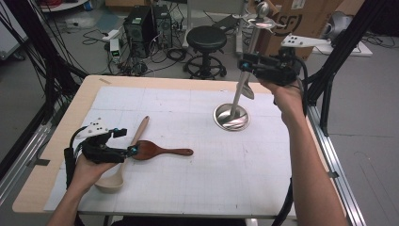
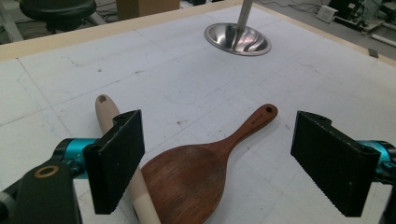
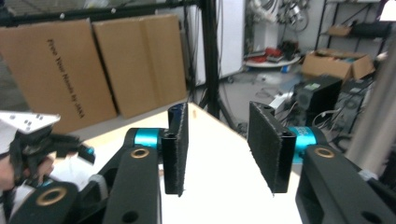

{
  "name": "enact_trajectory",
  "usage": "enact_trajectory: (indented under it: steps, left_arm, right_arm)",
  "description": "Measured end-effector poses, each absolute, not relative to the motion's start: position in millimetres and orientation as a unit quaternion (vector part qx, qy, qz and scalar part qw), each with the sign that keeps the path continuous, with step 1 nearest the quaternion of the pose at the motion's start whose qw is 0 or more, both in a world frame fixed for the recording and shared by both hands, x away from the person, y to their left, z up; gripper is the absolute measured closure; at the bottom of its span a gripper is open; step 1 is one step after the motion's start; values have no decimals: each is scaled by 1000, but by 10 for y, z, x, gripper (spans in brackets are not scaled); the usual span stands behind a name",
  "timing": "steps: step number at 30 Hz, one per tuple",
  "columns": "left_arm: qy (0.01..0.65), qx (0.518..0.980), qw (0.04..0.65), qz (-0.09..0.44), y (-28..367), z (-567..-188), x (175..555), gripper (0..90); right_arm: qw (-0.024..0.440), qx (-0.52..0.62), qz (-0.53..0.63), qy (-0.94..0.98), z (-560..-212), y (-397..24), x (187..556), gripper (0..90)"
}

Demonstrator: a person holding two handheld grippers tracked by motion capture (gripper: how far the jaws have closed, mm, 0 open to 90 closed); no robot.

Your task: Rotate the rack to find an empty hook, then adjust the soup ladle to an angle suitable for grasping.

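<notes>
My left tongs [image 1: 126,141] hang low over the desk [image 1: 197,188], their jaws spread wide and grasping nothing. Between the two pads in the left gripper view lies the dark wooden rice paddle [image 2: 196,172], flat on the desk, its handle pointing away from me toward the steel stand [image 1: 231,117]. Just beside the paddle, under the left pad, runs the pale wooden ladle [image 2: 122,140]; the paddle's blade rests against its handle, and in the high view the ladle's bowl sits by my left hand [image 1: 87,167].

The stand is well beyond the paddle, on the far right part of the desk: a round shiny base with an upright pole rising from it. My right tongs [image 1: 244,63] are held high up beside that pole. Their jaws are released, parted with nothing between the pads in the right gripper view. I cannot tell whether they touch the pole.
</notes>
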State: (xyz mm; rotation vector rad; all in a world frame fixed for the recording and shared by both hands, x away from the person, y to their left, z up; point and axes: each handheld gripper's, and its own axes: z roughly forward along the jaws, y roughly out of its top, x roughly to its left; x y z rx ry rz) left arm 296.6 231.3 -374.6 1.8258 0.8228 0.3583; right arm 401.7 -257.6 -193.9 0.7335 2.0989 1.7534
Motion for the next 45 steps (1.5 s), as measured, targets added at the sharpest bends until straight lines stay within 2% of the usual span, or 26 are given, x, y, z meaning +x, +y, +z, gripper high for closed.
enact_trajectory:
  steps: [13, 45]
  left_arm:
    - [347, 766, 518, 158, 2304, -3760, 2977, 186]
    - [365, 781, 472, 182, 2297, -3841, 3020, 225]
  right_arm:
    - [124, 258, 597, 749, -2405, -2522, 3849, 455]
    - [110, 282, 573, 762, -3305, -2724, 3257, 377]
